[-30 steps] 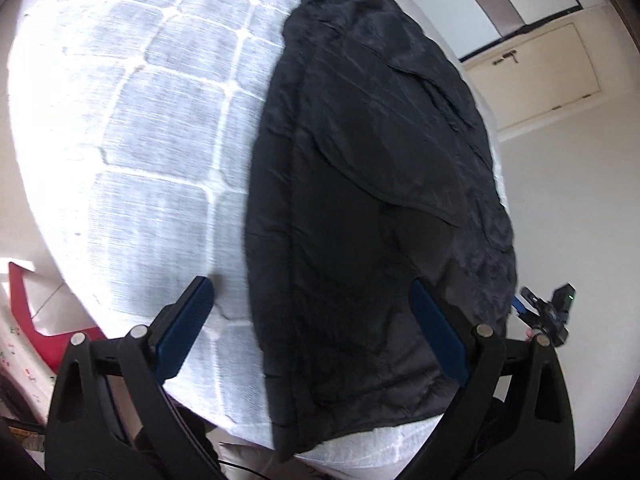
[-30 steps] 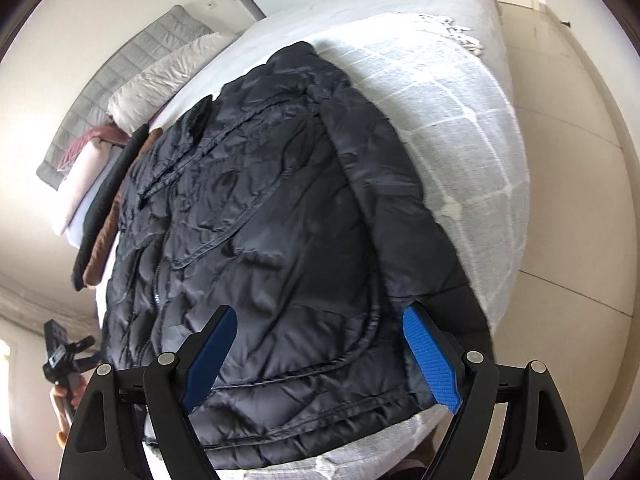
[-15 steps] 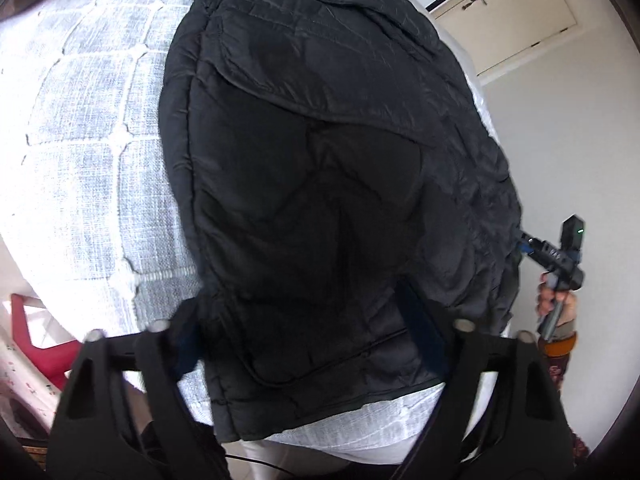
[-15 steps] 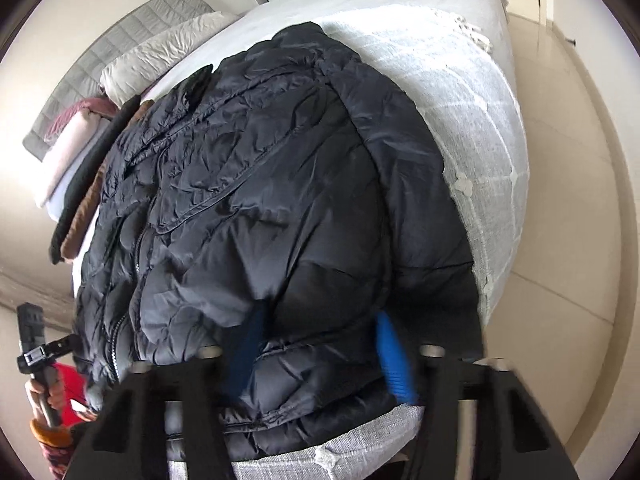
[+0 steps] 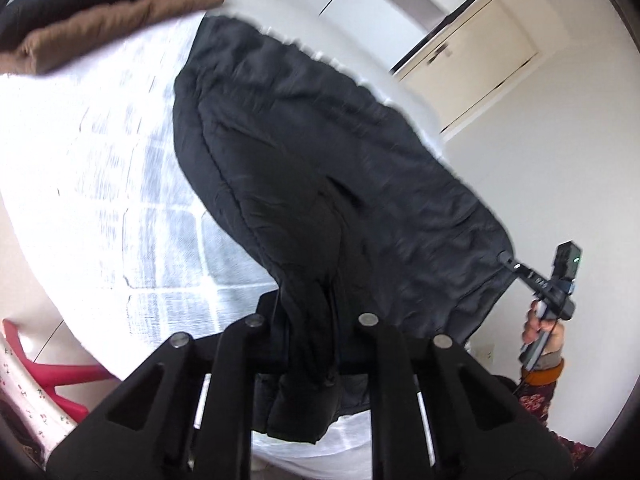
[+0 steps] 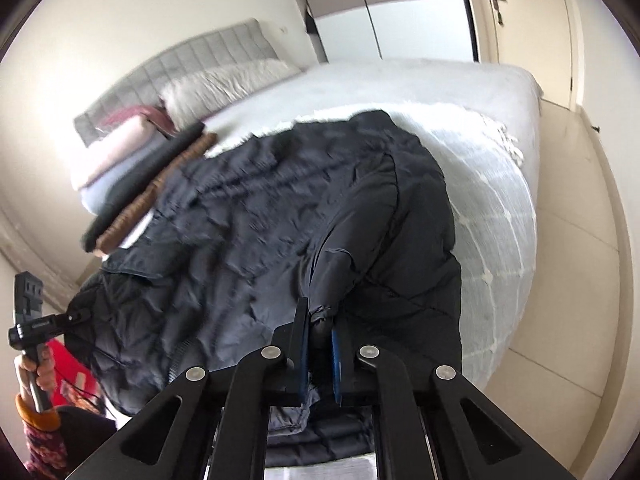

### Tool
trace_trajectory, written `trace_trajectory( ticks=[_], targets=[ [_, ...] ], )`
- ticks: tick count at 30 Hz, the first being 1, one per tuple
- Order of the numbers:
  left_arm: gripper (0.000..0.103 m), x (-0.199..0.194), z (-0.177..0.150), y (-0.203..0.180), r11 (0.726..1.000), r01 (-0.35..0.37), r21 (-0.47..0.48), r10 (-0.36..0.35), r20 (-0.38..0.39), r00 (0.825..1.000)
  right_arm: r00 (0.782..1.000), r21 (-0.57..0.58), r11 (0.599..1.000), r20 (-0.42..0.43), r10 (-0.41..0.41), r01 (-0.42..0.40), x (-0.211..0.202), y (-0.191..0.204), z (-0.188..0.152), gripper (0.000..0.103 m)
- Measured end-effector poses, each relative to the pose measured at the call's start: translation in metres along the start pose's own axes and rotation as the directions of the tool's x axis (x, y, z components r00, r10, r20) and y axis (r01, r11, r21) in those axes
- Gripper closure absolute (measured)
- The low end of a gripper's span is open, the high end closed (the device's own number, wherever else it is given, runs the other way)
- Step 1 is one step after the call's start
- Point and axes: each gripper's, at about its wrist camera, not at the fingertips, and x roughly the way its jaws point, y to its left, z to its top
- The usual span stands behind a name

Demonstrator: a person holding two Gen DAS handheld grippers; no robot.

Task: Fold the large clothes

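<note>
While lying across white quilted bedspread (image 5: 120,184), black puffer jacket (image 5: 320,168) getting pinched at near hem. Left gripper (image 5: 308,316) closing, hem bunched between jaws. Right gripper (image 6: 318,344) clamped tight on hem fold, blue pads (image 6: 335,360) pressing fabric. Sitting beyond jacket: folded clothes stack (image 6: 132,168), near pillow (image 6: 228,84).

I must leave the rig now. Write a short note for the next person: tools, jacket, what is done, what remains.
Left tool: closing on a bunched corner of the black jacket hem.
Right tool: shut on the other hem corner.
Jacket: spread on the white blanket on the bed, near edge raised.
Folded clothes are stacked near the pillow.
Done: both corners gripped.
Left: probably carry the hem toward the collar, lay it flat, release.
</note>
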Motion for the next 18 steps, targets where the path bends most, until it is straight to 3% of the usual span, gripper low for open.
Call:
trace_trajectory(
  ticks=[6, 12, 16, 18],
  targets=[
    [0.088, -0.037, -0.01, -0.019, 0.999, 0.026, 0.026, -0.029, 0.108, 0.994, 0.993, 0.012, 0.996, 0.083, 0.084, -0.085, -0.036, 0.008, -0.005, 0.096],
    [0.089, -0.064, -0.03, -0.031, 0.998, 0.047, 0.036, -0.053, 0.186, 0.981, 0.988, -0.057, 0.994, 0.123, 0.097, -0.091, -0.064, 0.021, -0.019, 0.096],
    [0.088, -0.07, -0.047, -0.025, 0.998, 0.016, 0.061, -0.028, 0.199, 0.979, 0.986, -0.085, 0.992, 0.128, 0.107, -0.096, -0.075, 0.022, -0.028, 0.096],
    [0.086, -0.061, -0.049, -0.017, 0.997, -0.015, 0.074, 0.003, 0.167, 0.986, 0.989, -0.097, 0.99, 0.099, 0.11, -0.1, -0.072, 0.019, -0.033, 0.095]
  ],
)
